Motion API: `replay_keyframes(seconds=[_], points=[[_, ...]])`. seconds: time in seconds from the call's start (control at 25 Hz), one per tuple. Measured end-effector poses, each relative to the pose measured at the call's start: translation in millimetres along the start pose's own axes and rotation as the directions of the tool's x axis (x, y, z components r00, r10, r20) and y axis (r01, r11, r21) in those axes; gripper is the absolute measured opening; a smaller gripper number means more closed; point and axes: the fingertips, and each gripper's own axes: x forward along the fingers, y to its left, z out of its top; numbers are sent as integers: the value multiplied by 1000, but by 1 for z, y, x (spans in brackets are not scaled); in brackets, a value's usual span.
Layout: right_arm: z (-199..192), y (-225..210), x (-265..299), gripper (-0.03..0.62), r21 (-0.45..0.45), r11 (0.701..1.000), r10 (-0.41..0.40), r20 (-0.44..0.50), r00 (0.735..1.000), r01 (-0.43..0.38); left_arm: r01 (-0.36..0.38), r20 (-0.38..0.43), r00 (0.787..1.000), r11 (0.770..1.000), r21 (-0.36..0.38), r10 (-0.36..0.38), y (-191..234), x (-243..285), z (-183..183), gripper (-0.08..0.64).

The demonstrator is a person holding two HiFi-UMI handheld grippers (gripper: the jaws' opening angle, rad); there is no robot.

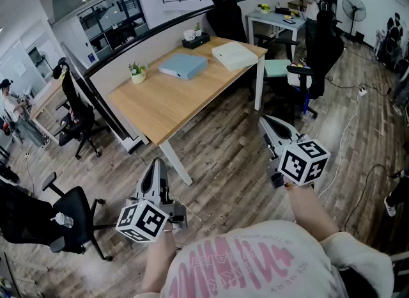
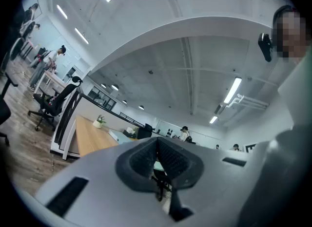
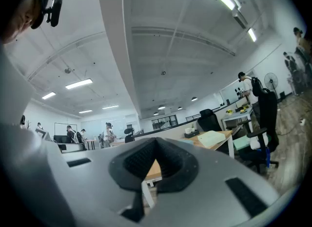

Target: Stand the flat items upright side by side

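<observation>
Your left gripper (image 1: 156, 165): clenched, nothing between jaws. Right gripper (image 1: 265, 123): same. Both over floor, well short of light wooden table (image 1: 160, 105).

Light-blue flat rectangular box (image 1: 183, 66) lies flat near table's back edge. Pale cream flat square box (image 1: 234, 55) lies flat at right end, by corner.

Both likely stiff, light, smooth-sided (may slip). Pinch across long edge, tip up. Thin, so may topple unless stood touching.

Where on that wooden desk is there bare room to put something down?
The near half of the desk is bare, from the potted plant and blue box to the front edge. The far end is crowded: the white box and a dark tray with a cup sit there.
</observation>
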Motion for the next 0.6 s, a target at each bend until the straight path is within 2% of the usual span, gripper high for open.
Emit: replay_keyframes(seconds=[0.2, 0.44, 0.6], points=[[-8, -27, 5, -2, -26, 1000, -2, -34, 999, 1, -3, 1, 1000, 1000, -9, 3, -8, 24, -15, 3], [-33, -43, 7, -2, 25, 1000, 0, -84, 996, 2, -27, -60, 998, 1000, 0, 27, -8, 31, -36, 3], [-56, -48, 17, -2, 56, 998, 7, -123, 992, 0, -27, -60, 998, 999, -19, 26, 3, 38, -45, 3]])
